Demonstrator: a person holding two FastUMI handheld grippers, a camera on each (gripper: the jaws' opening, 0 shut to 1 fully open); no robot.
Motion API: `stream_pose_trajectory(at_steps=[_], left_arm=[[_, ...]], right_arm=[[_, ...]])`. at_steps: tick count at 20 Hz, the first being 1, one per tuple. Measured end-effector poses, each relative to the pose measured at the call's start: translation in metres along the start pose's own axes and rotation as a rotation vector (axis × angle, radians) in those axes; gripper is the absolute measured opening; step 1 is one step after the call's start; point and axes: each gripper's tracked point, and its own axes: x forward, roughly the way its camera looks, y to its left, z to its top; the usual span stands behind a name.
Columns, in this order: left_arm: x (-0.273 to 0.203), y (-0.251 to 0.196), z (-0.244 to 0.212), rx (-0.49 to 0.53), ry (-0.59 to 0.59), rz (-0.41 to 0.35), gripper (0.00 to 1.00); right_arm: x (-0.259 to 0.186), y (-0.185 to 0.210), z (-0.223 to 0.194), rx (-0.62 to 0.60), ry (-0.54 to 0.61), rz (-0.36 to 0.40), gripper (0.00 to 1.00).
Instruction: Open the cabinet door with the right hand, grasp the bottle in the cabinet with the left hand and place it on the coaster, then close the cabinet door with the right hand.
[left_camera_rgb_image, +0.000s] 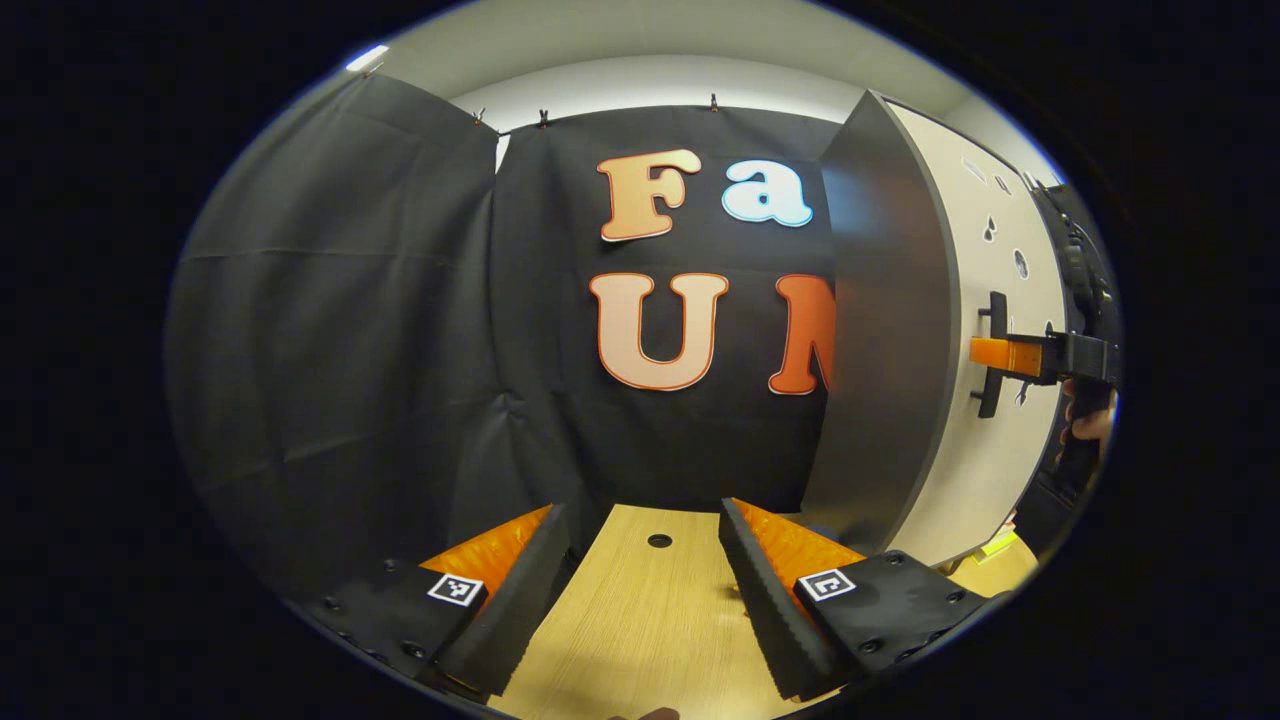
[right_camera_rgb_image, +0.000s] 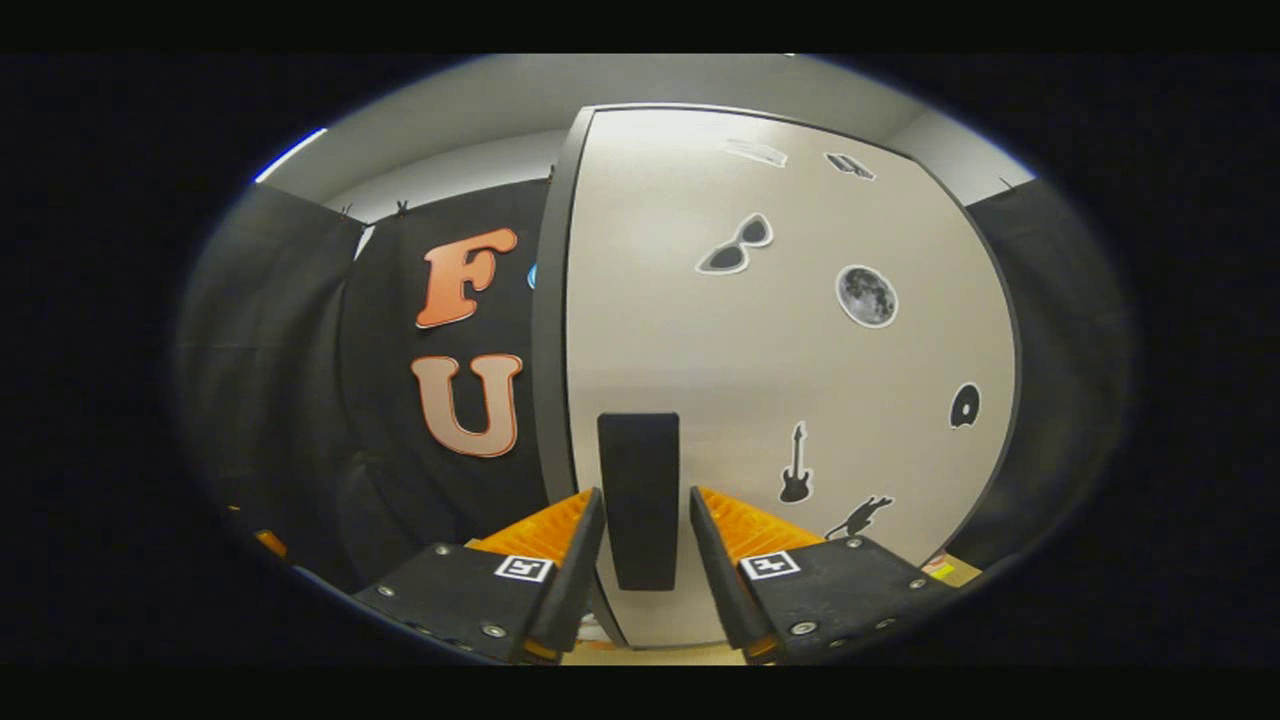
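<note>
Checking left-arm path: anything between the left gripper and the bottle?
Yes. The pale cabinet door with its black bar handle looks shut, so the bottle stays hidden. The right gripper straddles that handle; the left gripper waits open over the wooden table.

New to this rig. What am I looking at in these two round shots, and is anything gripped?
No robot: a person carries a two-finger gripper in each hand, with a fisheye camera on each. The left gripper view looks past the open left gripper over a wooden table; nothing sits between its fingers. At its right edge is the cabinet door. The right gripper view faces that door: the right gripper straddles the dark handle. Whether its fingers already press it is unclear.
</note>
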Motion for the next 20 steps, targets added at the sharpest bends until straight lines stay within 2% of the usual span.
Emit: stream_pose_trajectory(at_steps=[1, 3, 4, 5, 6, 10, 11, 12, 17, 20], left_arm=[[0.0, 0.002, -0.002, 0.004, 0.006, 0.003, 0.99], [-0.002, 0.005, -0.006, 0.007, 0.014, 0.003, 0.98], [-0.003, 0.007, -0.007, 0.005, 0.016, 0.002, 0.98], [-0.003, 0.008, -0.007, 0.003, 0.016, -0.001, 0.98], [-0.003, 0.008, -0.007, 0.001, 0.015, -0.002, 0.98], [-0.012, 0.014, -0.008, 0.008, 0.009, -0.019, 0.99], [-0.018, 0.015, -0.008, 0.012, 0.006, -0.027, 0.99], [-0.028, 0.014, -0.009, 0.016, 0.008, -0.04, 0.98], [-0.053, 0.005, -0.018, 0.008, 0.016, -0.111, 0.99], [-0.064, -0.006, -0.016, 0.005, 0.013, -0.15, 0.99]], right_arm=[[-0.001, 0.0, 0.001, 0.012, -0.002, -0.005, 0.4], [-0.002, -0.001, 0.001, 0.018, 0.003, -0.006, 0.31], [-0.003, -0.001, 0.0, 0.022, 0.008, -0.006, 0.35], [-0.003, -0.001, 0.0, 0.023, 0.013, -0.006, 0.29], [-0.006, -0.001, 0.0, 0.021, 0.019, -0.006, 0.28], [-0.02, -0.002, 0.002, 0.029, 0.026, -0.023, 0.29], [-0.026, -0.002, 0.006, 0.035, 0.022, -0.032, 0.25], [-0.032, -0.004, 0.007, 0.037, 0.023, -0.045, 0.22], [-0.079, -0.021, 0.011, 0.043, 0.027, -0.121, 0.26], [-0.118, -0.038, 0.01, 0.049, 0.031, -0.179, 0.2]])
